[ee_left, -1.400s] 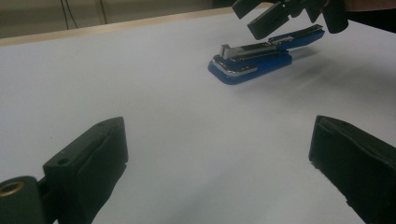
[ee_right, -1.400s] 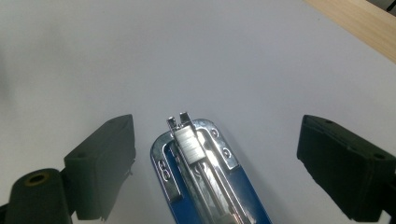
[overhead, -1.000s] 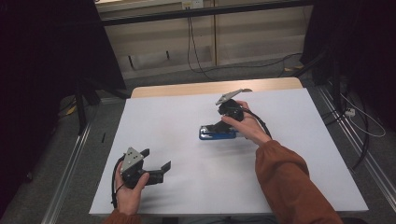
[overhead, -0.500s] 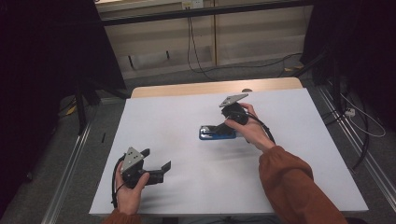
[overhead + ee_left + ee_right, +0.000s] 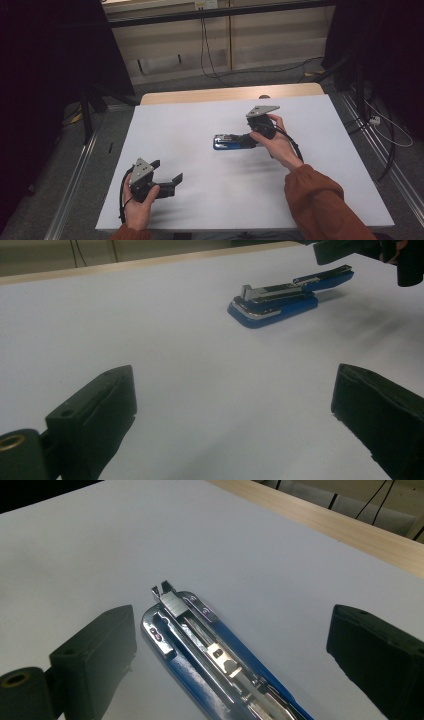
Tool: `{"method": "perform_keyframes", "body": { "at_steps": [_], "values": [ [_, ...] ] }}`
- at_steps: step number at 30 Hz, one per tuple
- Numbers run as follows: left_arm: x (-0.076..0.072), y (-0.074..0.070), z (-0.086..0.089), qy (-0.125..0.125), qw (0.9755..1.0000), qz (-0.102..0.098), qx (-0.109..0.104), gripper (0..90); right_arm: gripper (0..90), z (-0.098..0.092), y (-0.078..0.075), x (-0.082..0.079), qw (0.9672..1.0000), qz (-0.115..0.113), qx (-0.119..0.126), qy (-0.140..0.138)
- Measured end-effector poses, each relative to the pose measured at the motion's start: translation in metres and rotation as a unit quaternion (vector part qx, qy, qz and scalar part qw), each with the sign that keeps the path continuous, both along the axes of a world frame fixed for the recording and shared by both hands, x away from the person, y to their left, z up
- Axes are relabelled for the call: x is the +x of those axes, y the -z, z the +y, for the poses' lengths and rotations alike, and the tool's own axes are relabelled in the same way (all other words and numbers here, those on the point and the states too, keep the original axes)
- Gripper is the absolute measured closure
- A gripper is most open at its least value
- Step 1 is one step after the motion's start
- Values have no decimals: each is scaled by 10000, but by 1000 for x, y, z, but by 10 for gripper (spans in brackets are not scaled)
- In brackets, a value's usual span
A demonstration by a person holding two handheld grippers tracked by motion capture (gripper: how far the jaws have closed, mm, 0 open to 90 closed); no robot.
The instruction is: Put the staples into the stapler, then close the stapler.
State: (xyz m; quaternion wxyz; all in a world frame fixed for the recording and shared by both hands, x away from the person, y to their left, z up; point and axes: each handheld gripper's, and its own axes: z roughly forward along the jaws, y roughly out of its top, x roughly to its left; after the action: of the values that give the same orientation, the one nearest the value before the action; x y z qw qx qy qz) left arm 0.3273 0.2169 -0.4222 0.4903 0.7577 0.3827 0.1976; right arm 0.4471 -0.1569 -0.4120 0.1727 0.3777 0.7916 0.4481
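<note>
Status: early stage, by my judgement. The blue plastic stapler with bright metal magazine lies flat near the middle of the white-covered worktop, not lifted and not gripped. Its top appears swung open, exposing the metal staple channel in the right gripper view.

The right hand-held gripper sits at the stapler's right end, jaws spread wide with the stapler between them and neither pad touching it. Closing on the body and whatever handling follows remain to be done.

The left hand-held gripper rests near the front left of the worktop, well apart from the stapler, jaws wide and empty.

Orientation: the stapler's long axis runs left to right across the worktop, roughly parallel to the front edge. The stapling nose points toward the person's left; the hinge end lies under the right hand-held gripper.
</note>
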Motion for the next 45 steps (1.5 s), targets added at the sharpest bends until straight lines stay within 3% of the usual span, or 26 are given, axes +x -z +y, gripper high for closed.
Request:
{"method": "perform_keyframes", "body": {
  "at_steps": [7, 14, 22, 24, 36, 39, 45],
  "values": [
    [1, 0, 0, 31, 10000, -13, -19, 45, 48, -10, -3, -8, 9995, -189, 141, 191],
    [1, -1, -1, 44, 10000, -25, -3, 45, 48, -21, -3, -18, 9985, -354, 133, 406],
    [1, -1, -2, 24, 9999, -40, 99, 45, 42, -34, 2, -25, 9981, -328, 184, 486],
    [1, -1, -2, 4, 9999, -25, 107, 46, 42, -37, 4, -27, 9979, -355, 95, 534],
    [2, 1, 3, -58, 9999, 53, -78, 46, 33, -52, 2, -39, 9958, -513, 188, 736],
    [0, -1, 4, -38, 9997, 60, -230, 49, 39, -58, 5, -40, 9957, -451, 396, 711],
    [0, -2, 0, 28, 9999, -1, -130, 49, 40, -64, 10, -49, 9958, -403, 339, 749]
  ]
}}
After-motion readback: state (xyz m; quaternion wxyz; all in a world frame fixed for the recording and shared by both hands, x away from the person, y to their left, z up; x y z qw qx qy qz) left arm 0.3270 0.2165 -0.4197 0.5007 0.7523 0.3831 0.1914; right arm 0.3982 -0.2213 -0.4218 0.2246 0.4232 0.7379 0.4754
